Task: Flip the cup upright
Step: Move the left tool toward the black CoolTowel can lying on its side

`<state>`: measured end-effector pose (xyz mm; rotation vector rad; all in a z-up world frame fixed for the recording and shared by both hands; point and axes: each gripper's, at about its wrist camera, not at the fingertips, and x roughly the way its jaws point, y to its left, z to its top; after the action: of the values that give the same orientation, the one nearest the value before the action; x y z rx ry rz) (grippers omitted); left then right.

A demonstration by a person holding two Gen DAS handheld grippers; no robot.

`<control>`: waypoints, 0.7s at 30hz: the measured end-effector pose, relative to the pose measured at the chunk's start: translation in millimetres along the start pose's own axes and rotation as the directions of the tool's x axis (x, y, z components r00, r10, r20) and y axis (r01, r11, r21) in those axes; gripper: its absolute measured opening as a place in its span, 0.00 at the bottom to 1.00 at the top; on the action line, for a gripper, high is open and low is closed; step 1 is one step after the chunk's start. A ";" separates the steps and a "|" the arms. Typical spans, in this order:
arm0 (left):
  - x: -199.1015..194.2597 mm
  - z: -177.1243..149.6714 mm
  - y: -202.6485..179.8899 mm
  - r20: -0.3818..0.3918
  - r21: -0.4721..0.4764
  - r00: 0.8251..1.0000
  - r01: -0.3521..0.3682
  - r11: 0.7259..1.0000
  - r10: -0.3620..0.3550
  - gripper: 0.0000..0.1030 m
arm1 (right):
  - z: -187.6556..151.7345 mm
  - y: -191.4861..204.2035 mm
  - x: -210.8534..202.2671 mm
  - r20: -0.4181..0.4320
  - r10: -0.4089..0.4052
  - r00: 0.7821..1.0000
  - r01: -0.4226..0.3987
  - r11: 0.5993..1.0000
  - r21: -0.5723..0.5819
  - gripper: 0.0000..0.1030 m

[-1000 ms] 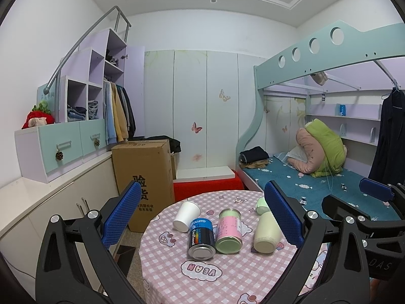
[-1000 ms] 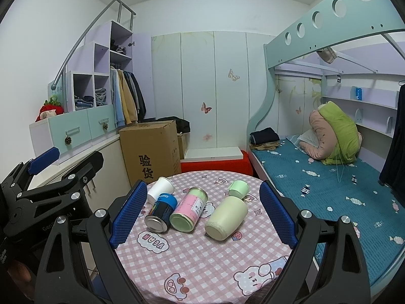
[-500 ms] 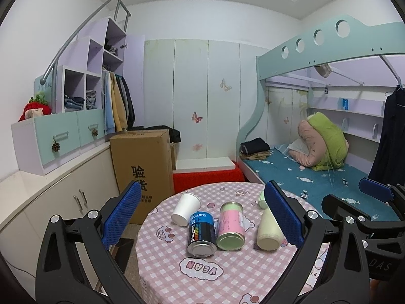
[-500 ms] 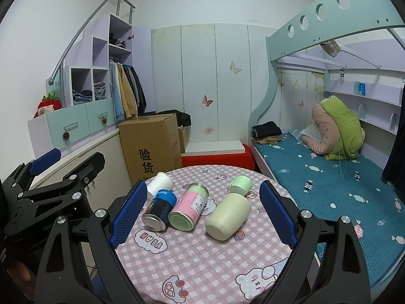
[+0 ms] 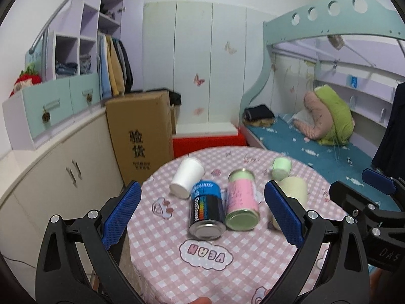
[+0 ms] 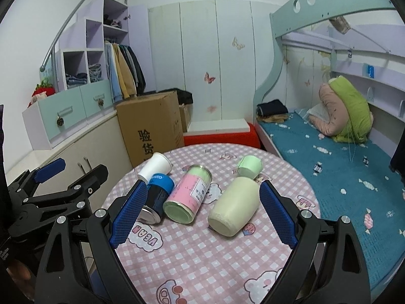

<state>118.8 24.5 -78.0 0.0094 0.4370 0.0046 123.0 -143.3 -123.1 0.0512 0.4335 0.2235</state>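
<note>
A white paper cup [image 5: 186, 180] lies on its side at the far left of the round pink checked table [image 5: 207, 266]; it also shows in the right wrist view [image 6: 155, 167]. Next to it lie a blue-black can [image 5: 207, 210], a pink can [image 5: 242, 200] and a cream bottle [image 6: 234, 207] with a green cap [image 6: 249, 166]. My left gripper [image 5: 202, 217] is open and empty, above the near table with the cans between its fingers in the view. My right gripper [image 6: 200, 217] is open and empty, short of the cans and bottle.
A cardboard box [image 5: 141, 136] stands on the floor behind the table's left side, cabinets [image 5: 50, 172] run along the left wall, and a bunk bed [image 6: 329, 157] is on the right. A red box [image 5: 207, 141] sits beyond the table.
Both grippers have moved forward and tilted down toward the table; the cup, cans and bottle look nearer and larger. Nothing on the table has moved.
</note>
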 end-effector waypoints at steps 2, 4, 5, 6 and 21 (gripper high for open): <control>12.2 -3.3 3.2 -0.033 -0.010 0.999 0.001 1.000 -0.002 0.95 | -0.4 -2.3 11.5 -0.023 0.002 1.000 -0.002 1.000 0.005 0.84; 25.2 -6.7 6.3 -0.074 -0.021 0.997 0.010 1.000 -0.012 0.95 | -1.1 -4.8 21.3 -0.041 0.001 0.999 -0.001 1.000 0.012 0.84; 33.3 -8.9 7.9 -0.099 -0.030 0.995 0.017 0.999 -0.020 0.95 | -1.8 -6.8 29.0 -0.054 0.004 0.999 -0.004 1.000 0.018 0.84; 41.1 -11.6 9.2 -0.121 -0.039 0.992 0.018 0.999 -0.023 0.95 | -2.1 -7.6 33.8 -0.060 0.005 0.998 -0.004 1.000 0.019 0.84; 139.6 -52.8 20.3 -0.367 -0.083 0.930 0.005 0.997 -0.035 0.95 | -17.3 -16.3 104.6 -0.190 0.013 0.982 -0.003 0.998 0.057 0.84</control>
<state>222.9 46.1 -184.8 -0.0773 0.8138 0.0038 211.5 -135.5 -183.4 0.0871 0.6307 0.2250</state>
